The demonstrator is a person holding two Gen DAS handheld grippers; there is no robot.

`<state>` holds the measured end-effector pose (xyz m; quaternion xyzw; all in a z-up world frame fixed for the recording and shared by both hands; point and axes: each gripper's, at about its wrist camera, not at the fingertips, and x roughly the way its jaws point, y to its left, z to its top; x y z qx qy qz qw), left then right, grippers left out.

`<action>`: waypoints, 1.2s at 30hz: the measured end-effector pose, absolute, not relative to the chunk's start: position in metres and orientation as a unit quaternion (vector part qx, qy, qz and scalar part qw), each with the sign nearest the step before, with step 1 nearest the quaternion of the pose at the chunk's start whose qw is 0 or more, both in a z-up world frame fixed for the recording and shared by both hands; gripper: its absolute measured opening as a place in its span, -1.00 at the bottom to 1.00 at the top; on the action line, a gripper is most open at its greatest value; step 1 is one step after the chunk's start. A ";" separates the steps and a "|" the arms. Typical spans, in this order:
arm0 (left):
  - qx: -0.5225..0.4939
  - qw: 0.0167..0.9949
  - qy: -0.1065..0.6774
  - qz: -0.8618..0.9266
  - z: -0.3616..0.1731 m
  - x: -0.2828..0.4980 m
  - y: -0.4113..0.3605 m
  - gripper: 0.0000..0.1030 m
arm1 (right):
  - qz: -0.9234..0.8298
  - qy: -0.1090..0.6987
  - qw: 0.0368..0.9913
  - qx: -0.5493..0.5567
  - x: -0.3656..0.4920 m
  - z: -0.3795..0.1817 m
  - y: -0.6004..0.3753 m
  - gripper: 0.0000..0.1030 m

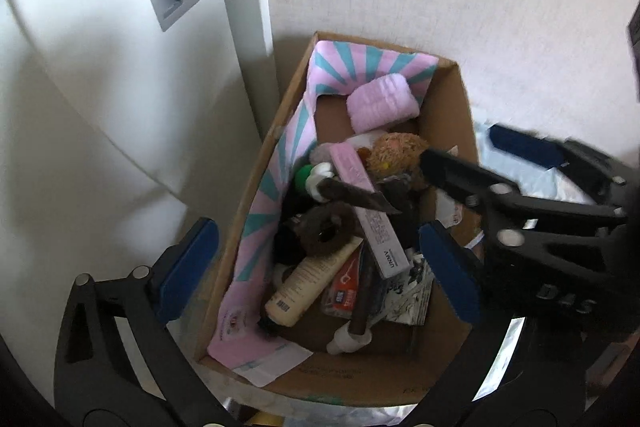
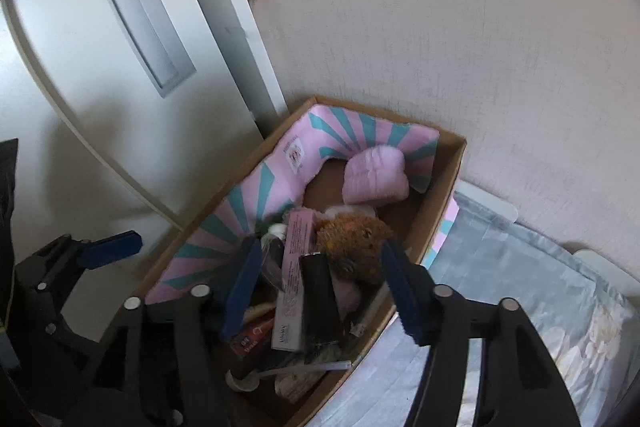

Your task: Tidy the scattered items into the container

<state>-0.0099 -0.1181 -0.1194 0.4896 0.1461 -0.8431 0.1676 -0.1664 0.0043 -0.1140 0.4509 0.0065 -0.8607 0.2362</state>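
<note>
Your left gripper (image 1: 318, 267) fingers stand wide apart, empty, over the cardboard box (image 1: 448, 123); your right gripper (image 2: 322, 289) fingers also apart — nothing clamped; plush toy (image 2: 356, 239) and pink carton (image 2: 294, 267) lie inside.

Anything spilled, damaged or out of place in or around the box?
Nothing spilled or damaged. The cardboard box holds a loose heap: cream tube, long pink carton and brown plush toy lie crisscrossed. Pink-teal cloth drapes over its left wall.
</note>
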 end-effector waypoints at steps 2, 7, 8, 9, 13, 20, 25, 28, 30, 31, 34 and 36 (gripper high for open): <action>0.494 0.170 0.138 -0.842 -0.117 -0.010 -0.116 0.96 | -0.867 0.007 0.228 0.444 -0.164 -0.110 0.009 0.33; 0.495 0.167 0.135 -0.842 -0.113 -0.009 -0.113 0.96 | -0.874 -0.004 0.221 0.434 -0.156 -0.104 0.024 0.34; 0.495 0.167 0.133 -0.842 -0.113 -0.009 -0.113 0.96 | -0.875 -0.005 0.219 0.433 -0.154 -0.104 0.028 0.34; 0.495 0.167 0.130 -0.843 -0.112 -0.009 -0.112 0.96 | -0.876 -0.009 0.218 0.431 -0.153 -0.103 0.030 0.34; 0.492 0.165 0.126 -0.846 -0.109 -0.010 -0.110 0.96 | -0.879 -0.012 0.212 0.427 -0.149 -0.101 0.038 0.34; 0.495 0.151 0.135 -0.845 -0.106 -0.010 -0.107 0.96 | -0.884 -0.014 0.202 0.421 -0.143 -0.095 0.047 0.34; 0.496 0.142 0.142 -0.845 -0.097 -0.009 -0.102 0.96 | -0.884 -0.021 0.190 0.427 -0.136 -0.086 0.058 0.34; 0.494 0.145 0.136 -0.846 -0.089 -0.009 -0.096 0.96 | -0.884 -0.036 0.175 0.433 -0.130 -0.073 0.073 0.34; 0.493 0.138 0.142 -0.847 -0.083 -0.010 -0.092 0.96 | -0.886 -0.039 0.162 0.433 -0.127 -0.067 0.081 0.34; 0.490 0.135 0.145 -0.849 -0.079 -0.010 -0.090 0.97 | -0.888 -0.041 0.151 0.433 -0.124 -0.063 0.088 0.34; 0.488 0.129 0.143 -0.851 -0.070 -0.013 -0.080 0.97 | -0.891 -0.048 0.122 0.434 -0.118 -0.055 0.107 0.34; 0.486 0.128 0.130 -0.855 -0.063 -0.016 -0.070 0.97 | -0.894 -0.055 0.104 0.432 -0.112 -0.051 0.122 0.34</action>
